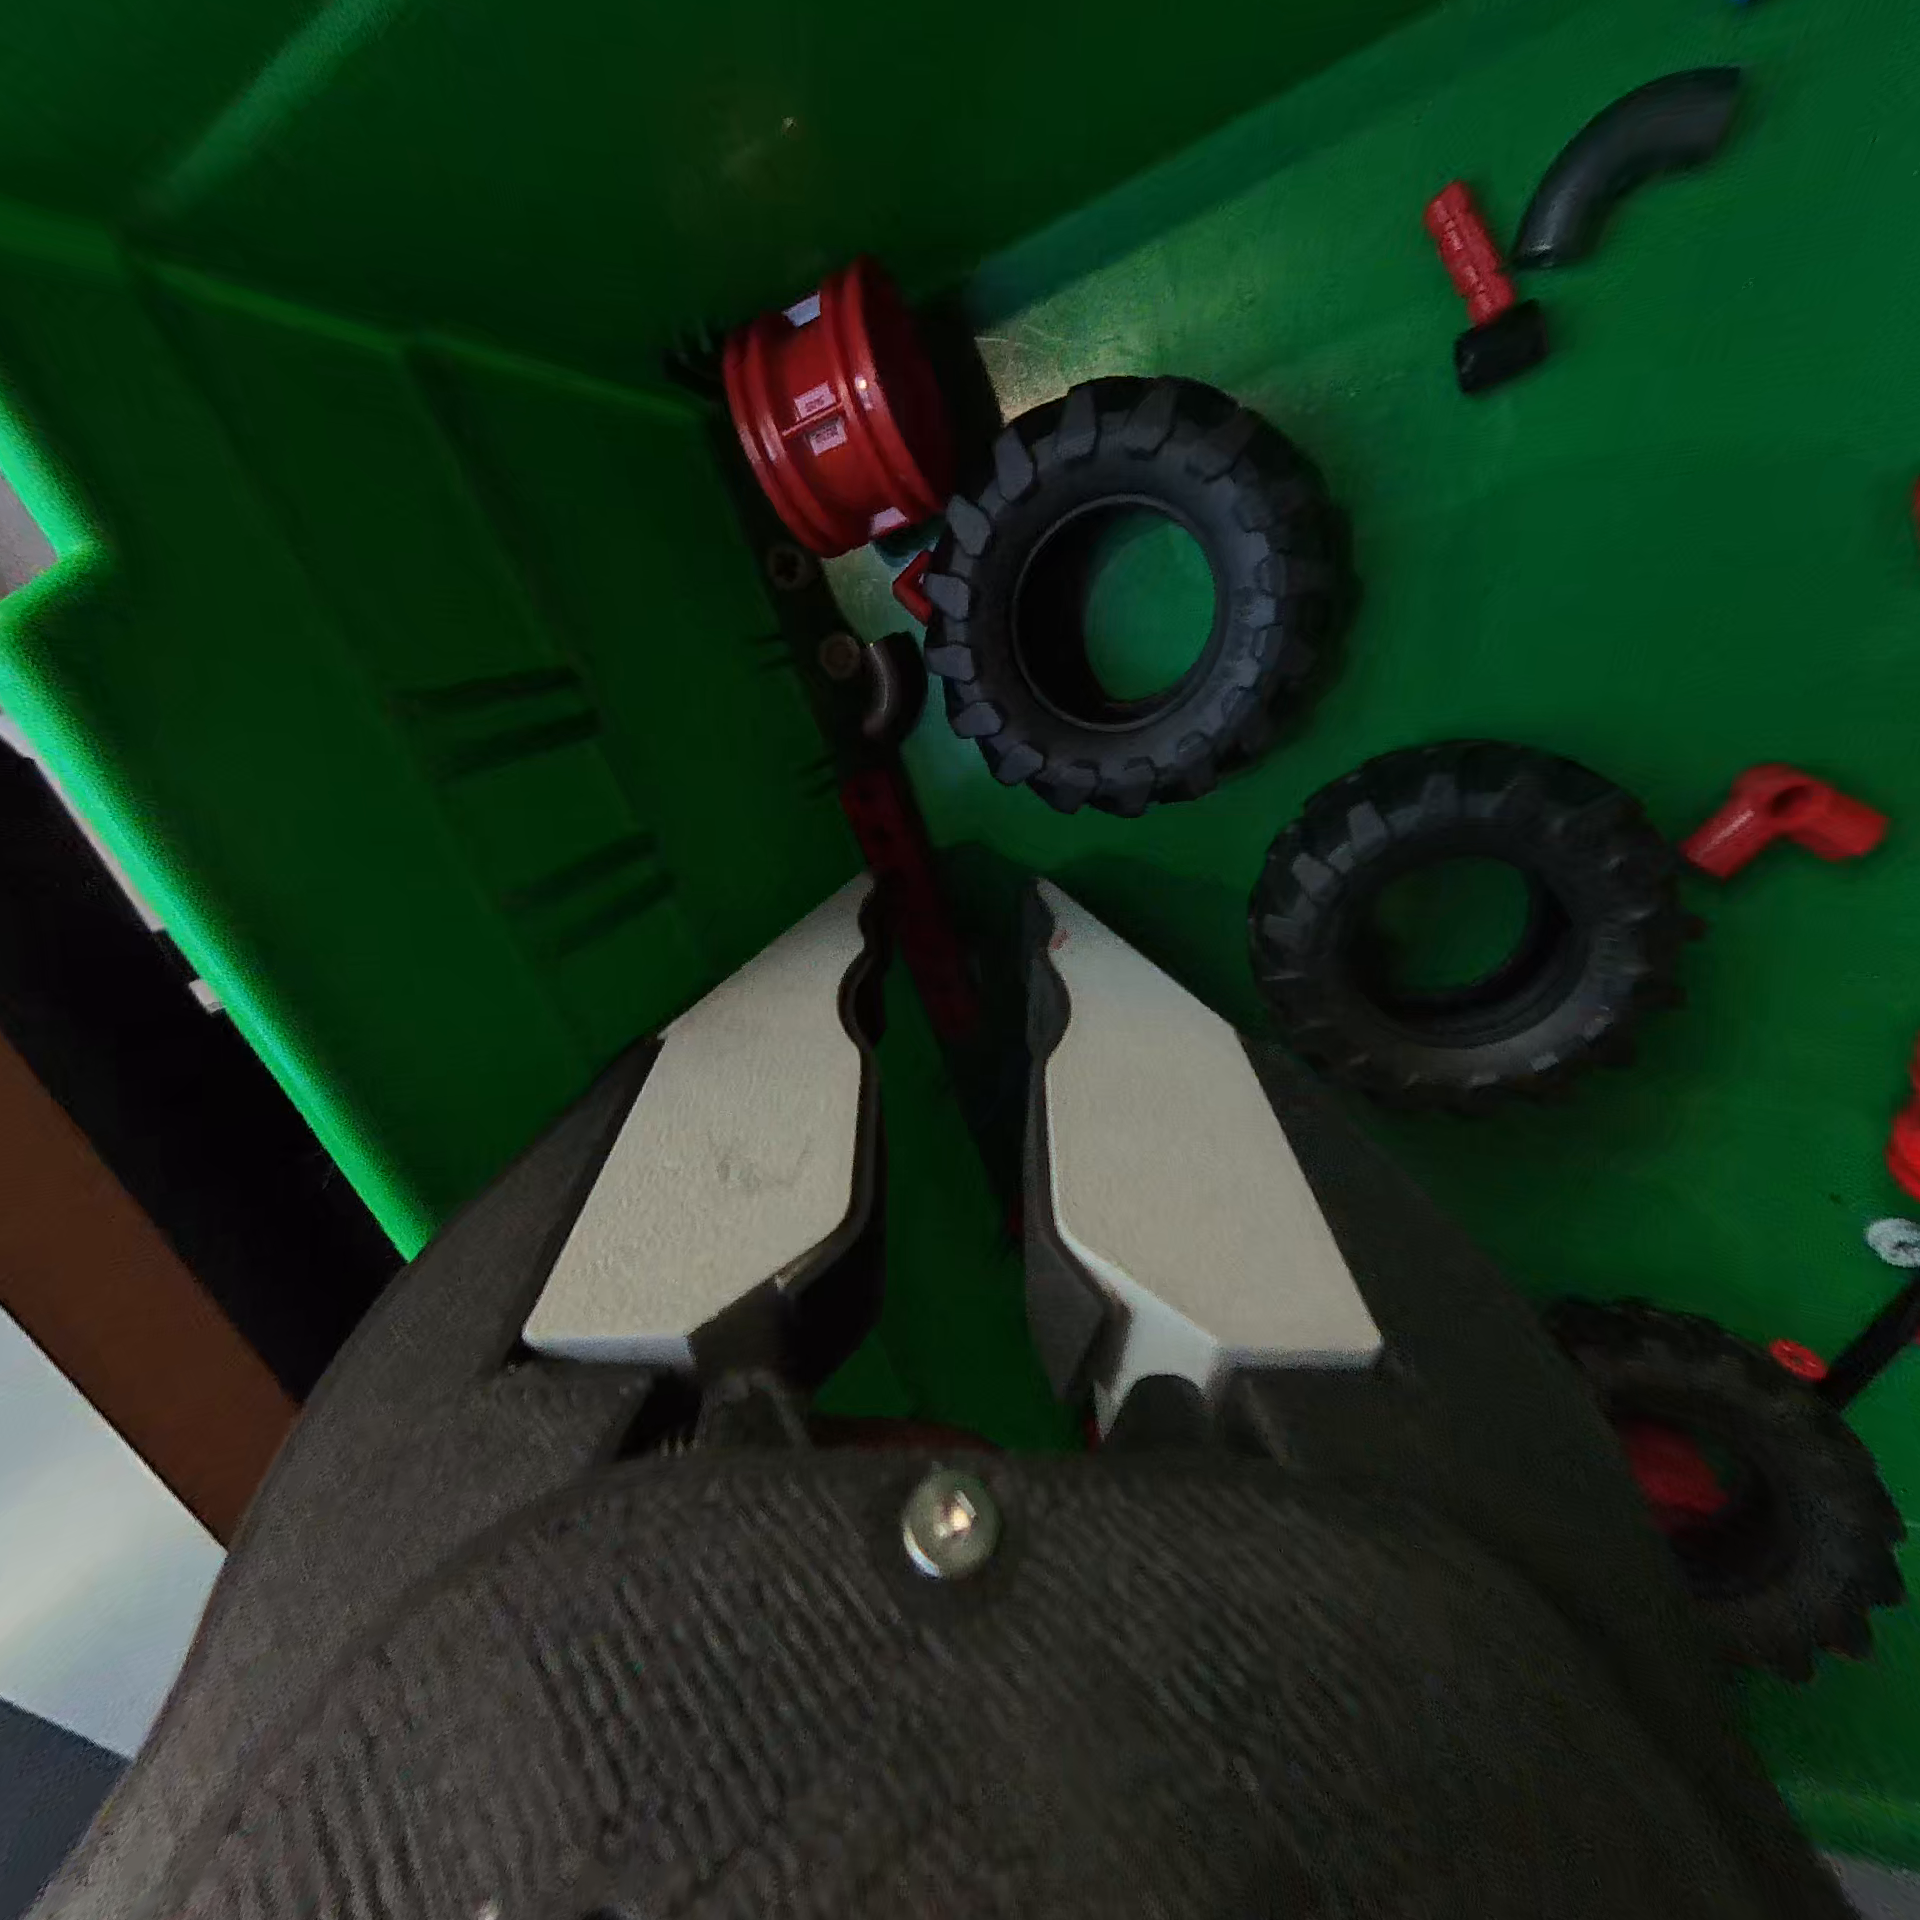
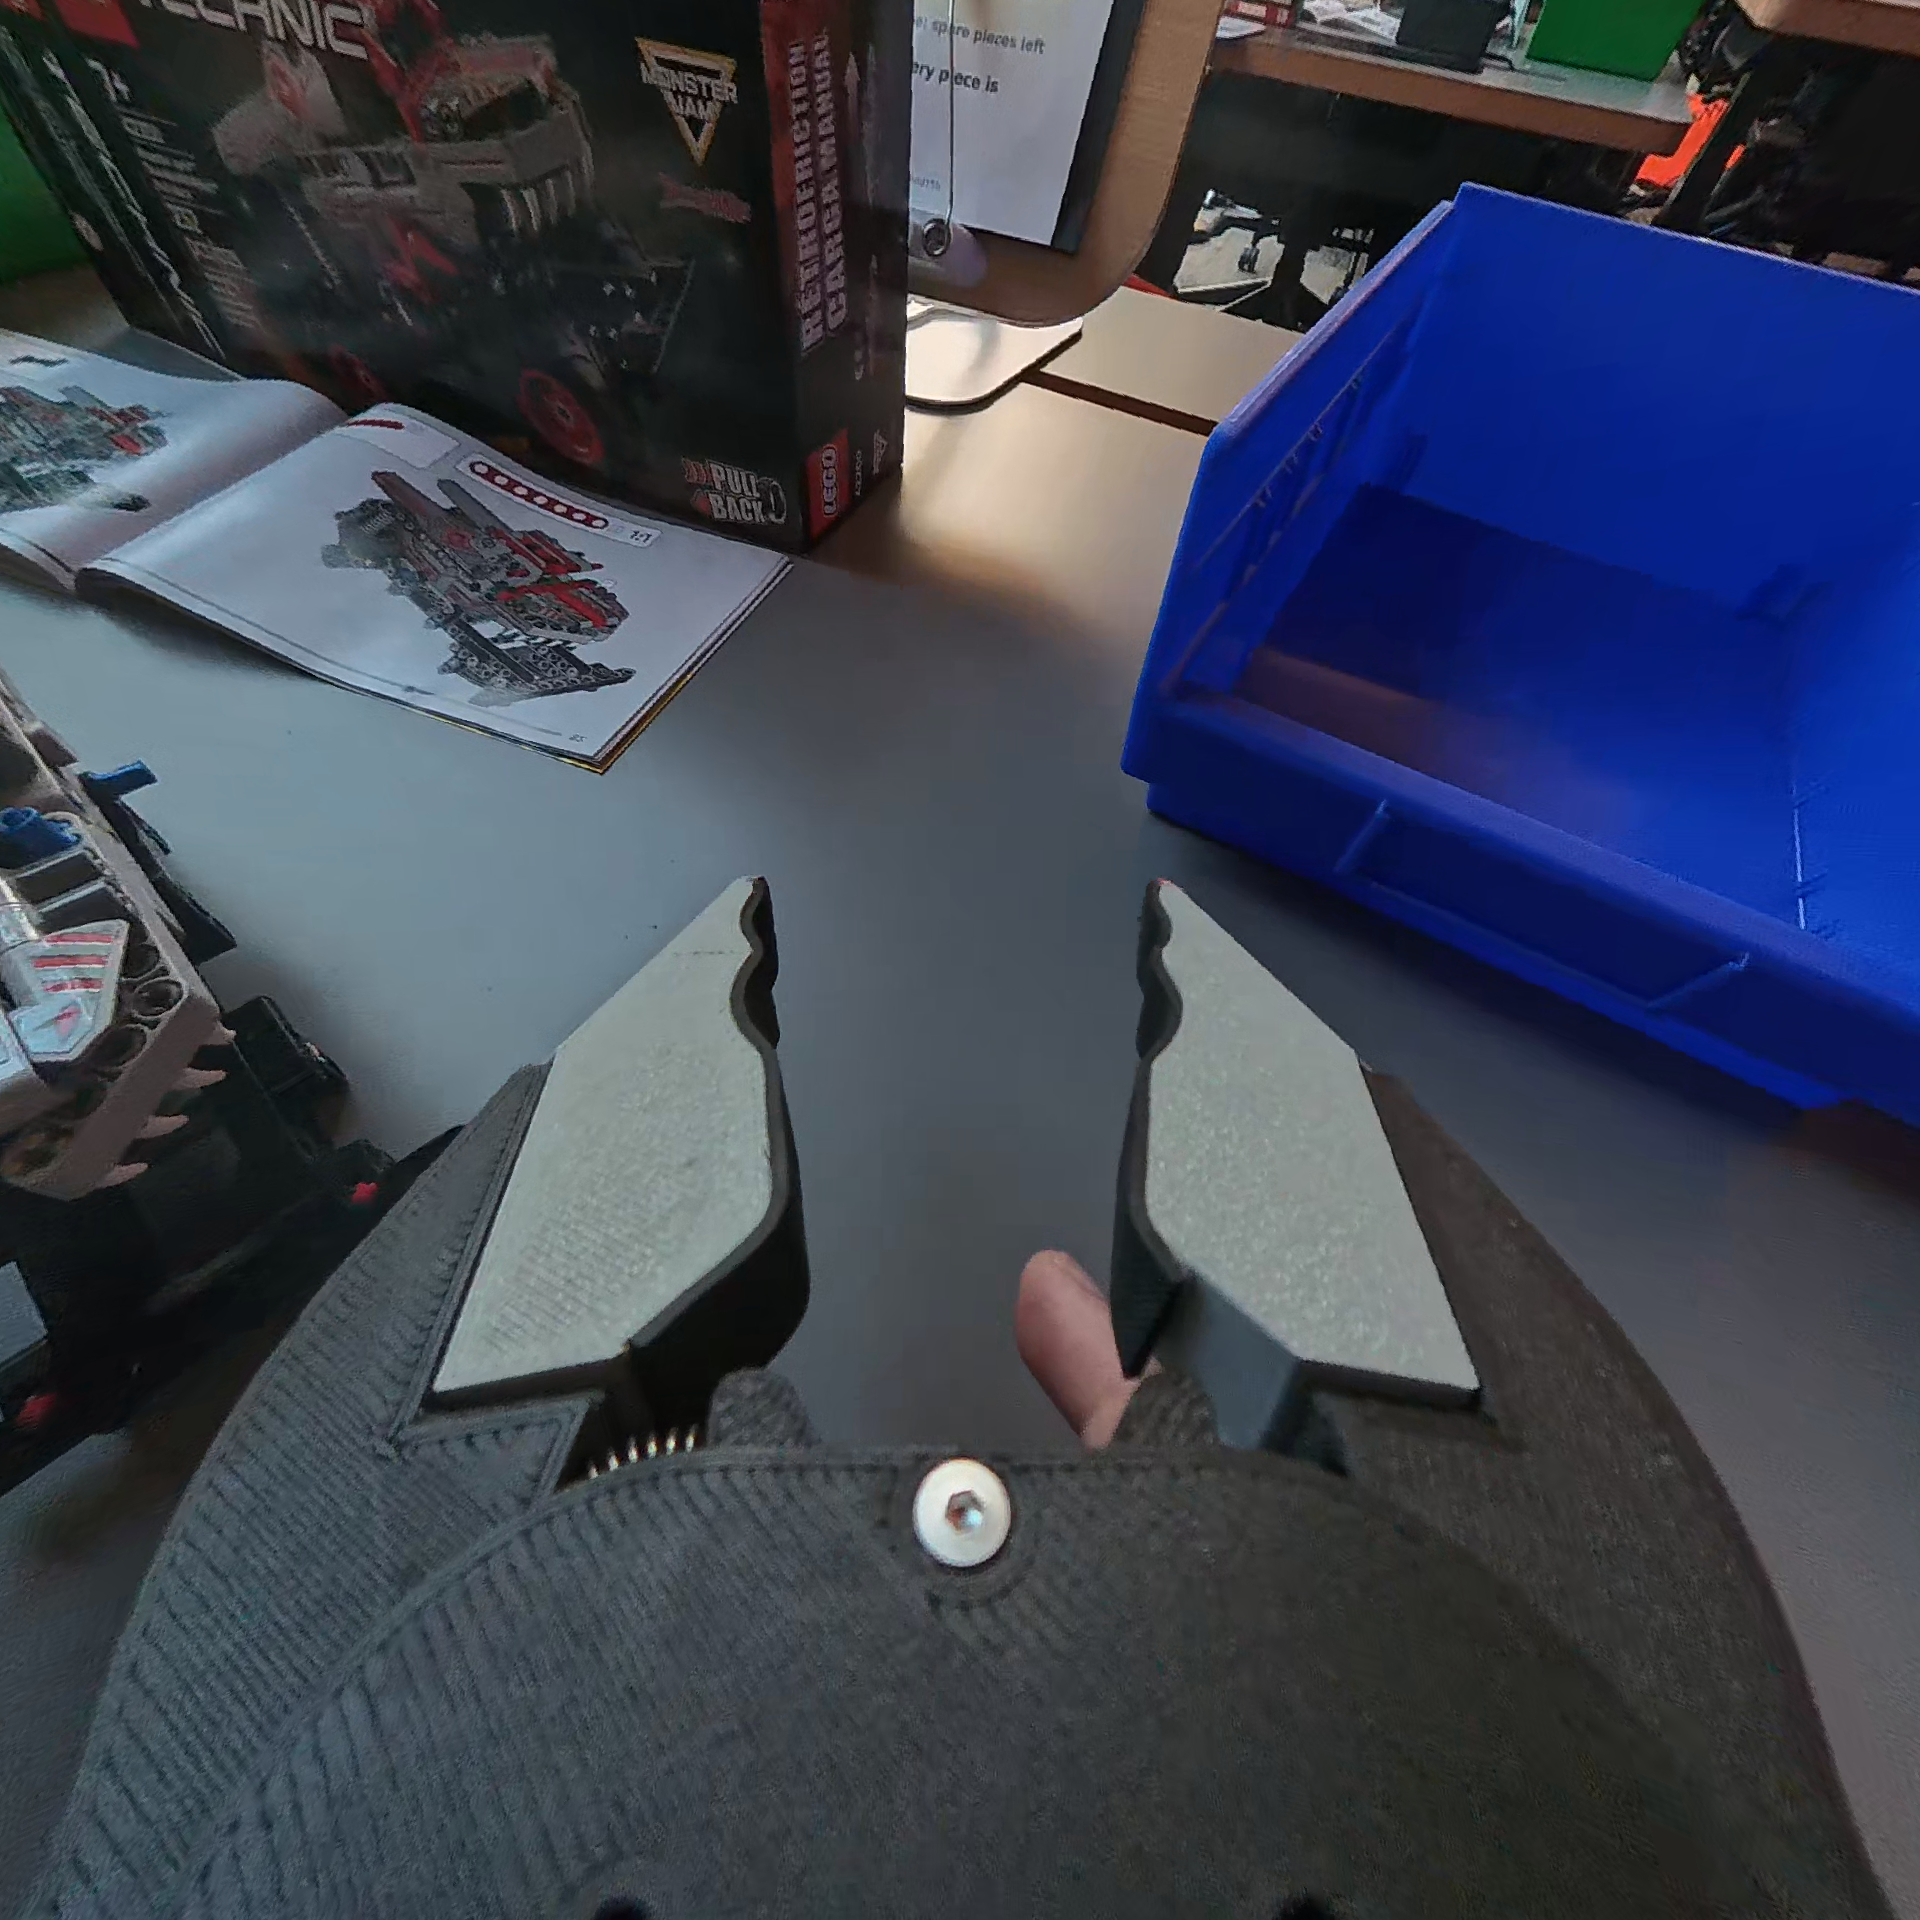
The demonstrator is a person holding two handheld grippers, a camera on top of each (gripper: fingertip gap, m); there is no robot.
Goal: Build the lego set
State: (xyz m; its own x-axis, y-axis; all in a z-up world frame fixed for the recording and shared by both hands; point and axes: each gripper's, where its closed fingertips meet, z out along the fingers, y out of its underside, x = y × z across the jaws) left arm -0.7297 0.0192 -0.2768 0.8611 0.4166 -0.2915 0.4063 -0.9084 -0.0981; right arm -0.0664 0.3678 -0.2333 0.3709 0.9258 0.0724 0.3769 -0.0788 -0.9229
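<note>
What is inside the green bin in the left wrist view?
Inside the green bin lie two loose black tyres, a red wheel rim in the corner, a red beam along the wall, and small red and black pieces. The left gripper covers the near floor.

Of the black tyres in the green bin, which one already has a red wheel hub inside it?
The tyre at the lower right, partly hidden behind the left gripper; red shows in its hole. The other two tyres are empty.
</note>
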